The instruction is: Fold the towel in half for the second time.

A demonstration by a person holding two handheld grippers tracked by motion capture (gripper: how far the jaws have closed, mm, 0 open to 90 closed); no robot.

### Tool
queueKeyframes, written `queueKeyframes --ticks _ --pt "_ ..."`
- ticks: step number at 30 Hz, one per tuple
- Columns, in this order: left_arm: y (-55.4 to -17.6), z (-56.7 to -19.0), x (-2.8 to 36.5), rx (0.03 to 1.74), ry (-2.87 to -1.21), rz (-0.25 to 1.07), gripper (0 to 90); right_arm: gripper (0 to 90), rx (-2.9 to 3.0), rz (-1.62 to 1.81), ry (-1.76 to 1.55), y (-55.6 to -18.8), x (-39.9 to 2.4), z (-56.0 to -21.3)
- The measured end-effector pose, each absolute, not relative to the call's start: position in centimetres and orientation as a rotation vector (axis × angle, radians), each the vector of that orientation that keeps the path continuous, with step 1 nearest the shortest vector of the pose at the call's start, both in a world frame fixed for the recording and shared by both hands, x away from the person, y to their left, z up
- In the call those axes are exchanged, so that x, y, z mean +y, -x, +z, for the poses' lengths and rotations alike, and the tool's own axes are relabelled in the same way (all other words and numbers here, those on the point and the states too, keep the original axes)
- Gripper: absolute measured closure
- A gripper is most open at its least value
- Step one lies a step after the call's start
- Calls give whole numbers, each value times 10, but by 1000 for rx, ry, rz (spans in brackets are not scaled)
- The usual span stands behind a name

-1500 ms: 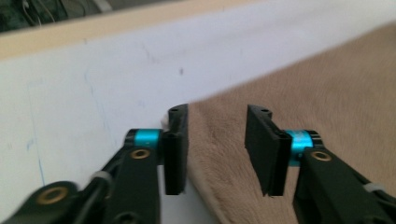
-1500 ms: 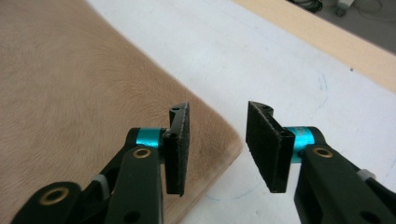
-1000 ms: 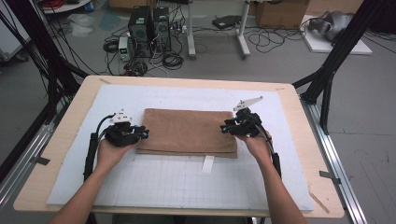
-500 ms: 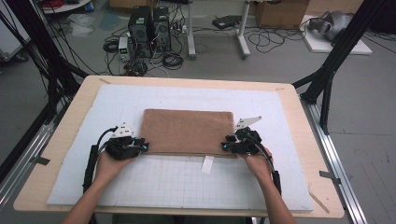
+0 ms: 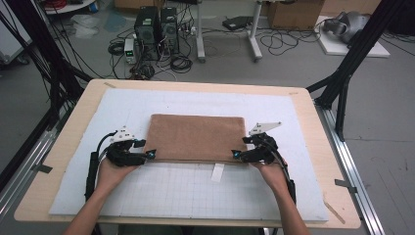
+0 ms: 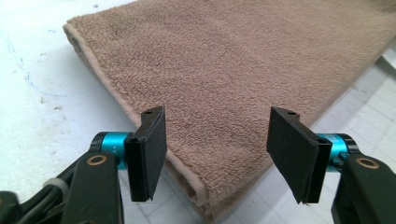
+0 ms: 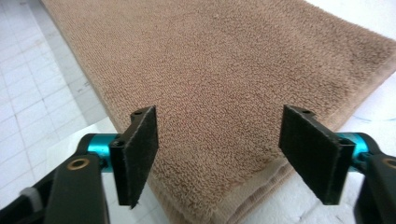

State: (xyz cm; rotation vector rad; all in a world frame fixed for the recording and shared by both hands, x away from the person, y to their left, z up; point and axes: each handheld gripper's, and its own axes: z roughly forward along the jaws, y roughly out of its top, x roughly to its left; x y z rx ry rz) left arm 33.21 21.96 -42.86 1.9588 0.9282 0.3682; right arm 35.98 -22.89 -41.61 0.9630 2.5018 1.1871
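Note:
A brown towel (image 5: 195, 137) lies folded flat in the middle of the white grid mat (image 5: 186, 196). My left gripper (image 5: 146, 150) is at the towel's near left corner, my right gripper (image 5: 238, 151) at its near right corner. Both have just been opening their jaws. In the left gripper view the left gripper (image 6: 222, 154) stands open, with the corner of the towel (image 6: 233, 70) below and between the pads, which do not touch it. In the right gripper view the right gripper (image 7: 226, 156) is open above the layered corner of the towel (image 7: 224, 70).
A small white tag (image 5: 217, 172) lies on the mat just in front of the towel. The mat covers a wooden table (image 5: 63, 142) flanked by black frame poles (image 5: 352, 58). Computers and cables (image 5: 156, 29) sit on the floor behind.
Both grippers drew back toward the near edge of the towel, then opened and let go of its near corners. The towel now lies flat.

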Motion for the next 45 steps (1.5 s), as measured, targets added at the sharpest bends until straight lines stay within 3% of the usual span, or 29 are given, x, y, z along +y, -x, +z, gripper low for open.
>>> queueKeyframes --ticks 14,45 --pt "-325 -419 225 918 -1958 393 289 176 2452 1239 -980 -352 -246 -408" --pt "-296 -411 248 906 -1947 434 268 134 2403 1248 -998 -326 -279 -408"
